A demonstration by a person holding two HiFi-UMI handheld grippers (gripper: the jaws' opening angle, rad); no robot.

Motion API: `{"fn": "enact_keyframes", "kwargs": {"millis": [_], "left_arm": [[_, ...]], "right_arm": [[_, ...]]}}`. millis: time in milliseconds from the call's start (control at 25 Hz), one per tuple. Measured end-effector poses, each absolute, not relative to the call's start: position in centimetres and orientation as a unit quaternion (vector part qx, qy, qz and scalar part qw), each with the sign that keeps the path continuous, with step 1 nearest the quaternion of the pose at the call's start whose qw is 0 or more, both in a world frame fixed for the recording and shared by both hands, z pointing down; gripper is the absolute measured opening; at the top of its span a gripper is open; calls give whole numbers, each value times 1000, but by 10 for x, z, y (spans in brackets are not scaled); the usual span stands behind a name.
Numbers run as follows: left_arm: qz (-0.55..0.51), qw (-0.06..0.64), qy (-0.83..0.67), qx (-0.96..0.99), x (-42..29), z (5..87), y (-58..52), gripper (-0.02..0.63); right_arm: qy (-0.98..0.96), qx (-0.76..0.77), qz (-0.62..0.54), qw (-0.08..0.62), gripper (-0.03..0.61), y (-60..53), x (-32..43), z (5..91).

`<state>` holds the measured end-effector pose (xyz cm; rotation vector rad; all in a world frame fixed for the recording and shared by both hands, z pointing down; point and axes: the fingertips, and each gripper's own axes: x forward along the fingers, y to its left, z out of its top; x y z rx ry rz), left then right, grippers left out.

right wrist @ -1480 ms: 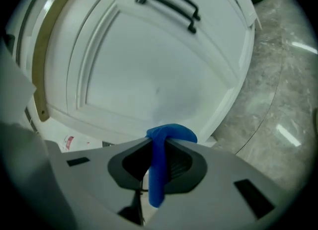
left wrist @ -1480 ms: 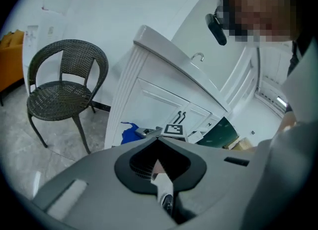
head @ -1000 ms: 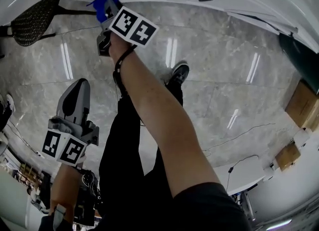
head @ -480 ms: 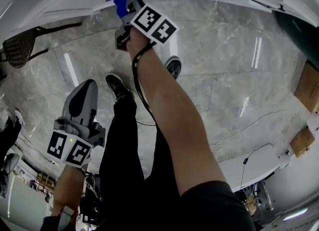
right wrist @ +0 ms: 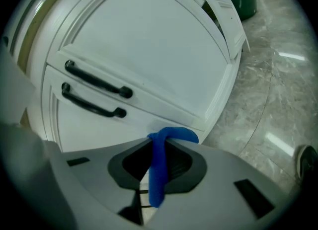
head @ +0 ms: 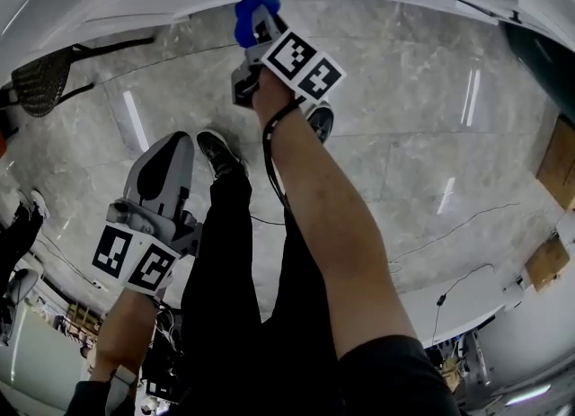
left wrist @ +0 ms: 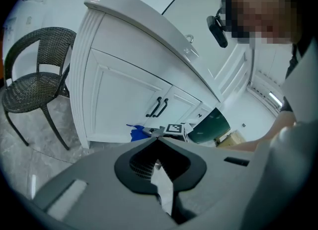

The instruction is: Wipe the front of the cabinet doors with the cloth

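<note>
Polished grey marble-look floor (head: 404,136) runs up to a white cabinet (right wrist: 149,40) with framed, recessed door panels, smooth painted faces and two slim black bar handles (right wrist: 97,82) set side by side where the doors meet; a dark woven chair (left wrist: 35,75) stands just beside the cabinet's end.

Over the last second the right gripper (head: 255,15) has carried the blue cloth (head: 247,5) along the low front of the cabinet; a second ago it was well off to one side of the handles, and now it sits directly below them in the head view. That suggests one door's lower rail has been swept and the stroke has reached the seam between the doors; the upper panels and the second door probably remain.

In the right gripper view the jaws are clamped on the cloth, a soft strip pinched flat between them, its folded end bulging past the tips at the door's bottom rail; whether it truly presses the paint or rides just off it, I cannot tell.

The left gripper (left wrist: 156,142) hangs low and well apart from the cabinet; its jaws are closed together with nothing between them.
</note>
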<state>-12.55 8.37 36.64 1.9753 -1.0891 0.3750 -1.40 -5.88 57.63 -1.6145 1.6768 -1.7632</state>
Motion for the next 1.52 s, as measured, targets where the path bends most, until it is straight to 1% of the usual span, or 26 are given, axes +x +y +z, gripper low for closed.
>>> {"fn": "enact_keyframes", "kwargs": {"millis": [120, 320, 520, 640, 760, 880, 1040, 1360, 1520], "left_arm": [[140, 416, -440, 783, -139, 361, 86, -2], [141, 421, -456, 772, -185, 363, 99, -2], [129, 427, -478, 756, -230, 358, 106, -2], [124, 428, -490, 749, -255, 359, 108, -2], [125, 430, -502, 740, -273, 367, 112, -2], [126, 436, -507, 733, -279, 373, 113, -1], [129, 436, -499, 738, -263, 375, 107, -2], [145, 437, -467, 755, -197, 386, 87, 0], [160, 427, -449, 769, -158, 388, 79, -2]], "right_arm": [[583, -527, -612, 97, 57, -50, -53, 574], [613, -479, -627, 49, 57, -37, -151, 568], [628, -441, -640, 29, 57, -36, -233, 570], [643, -432, -632, 18, 57, -54, -261, 574], [656, -427, -622, 19, 57, -72, -271, 573], [655, -438, -615, 26, 57, -83, -258, 574], [641, -467, -608, 38, 57, -91, -213, 589], [614, -518, -594, 40, 57, -102, -91, 608], [620, -520, -587, 29, 57, -102, -52, 613]]}}
